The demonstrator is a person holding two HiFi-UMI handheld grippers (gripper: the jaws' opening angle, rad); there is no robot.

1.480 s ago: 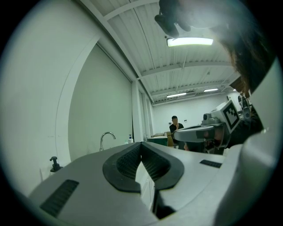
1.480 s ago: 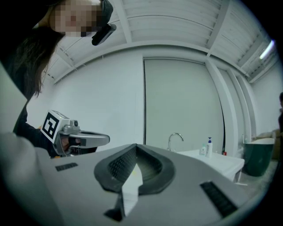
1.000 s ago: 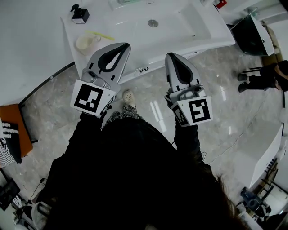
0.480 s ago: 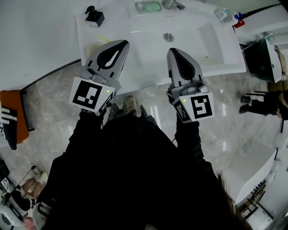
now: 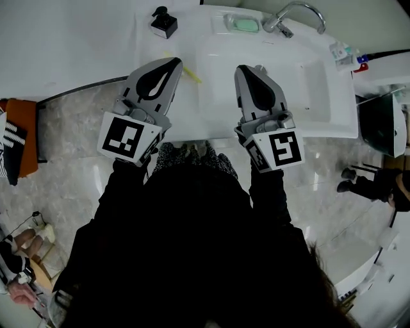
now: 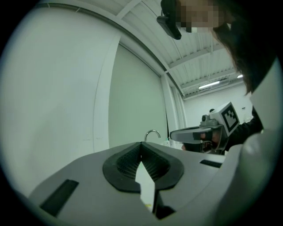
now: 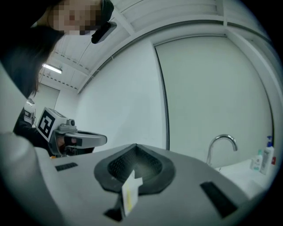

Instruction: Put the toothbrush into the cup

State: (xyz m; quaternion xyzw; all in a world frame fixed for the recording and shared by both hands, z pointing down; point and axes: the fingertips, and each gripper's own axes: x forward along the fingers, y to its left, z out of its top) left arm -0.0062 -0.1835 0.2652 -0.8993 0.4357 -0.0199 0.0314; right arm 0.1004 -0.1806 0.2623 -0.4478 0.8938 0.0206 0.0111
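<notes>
In the head view a thin yellow toothbrush [image 5: 192, 76] lies on the white counter [image 5: 96, 45], and only its right end shows beside my left gripper [image 5: 173, 63]. No cup shows; the left gripper's body covers the counter just left of the toothbrush. My left gripper hangs above the counter's front edge, shut and holding nothing. My right gripper [image 5: 243, 68] hovers over the basin's [image 5: 288, 77] front part, shut as well and holding nothing. In the left gripper view the jaws [image 6: 141, 144] meet at the tip, and in the right gripper view [image 7: 135, 146] likewise.
A black soap dispenser [image 5: 164, 22] stands at the counter's back. A green soap dish [image 5: 243, 24] and a chrome faucet [image 5: 295, 13] sit behind the basin, with small tubes [image 5: 346, 52] at its right. An orange box [image 5: 25, 128] is on the floor at left.
The sink counter has slid right and nearer in the head view as the person stepped up to it. Both grippers now reach over its front edge, and the left one covers the cup.
</notes>
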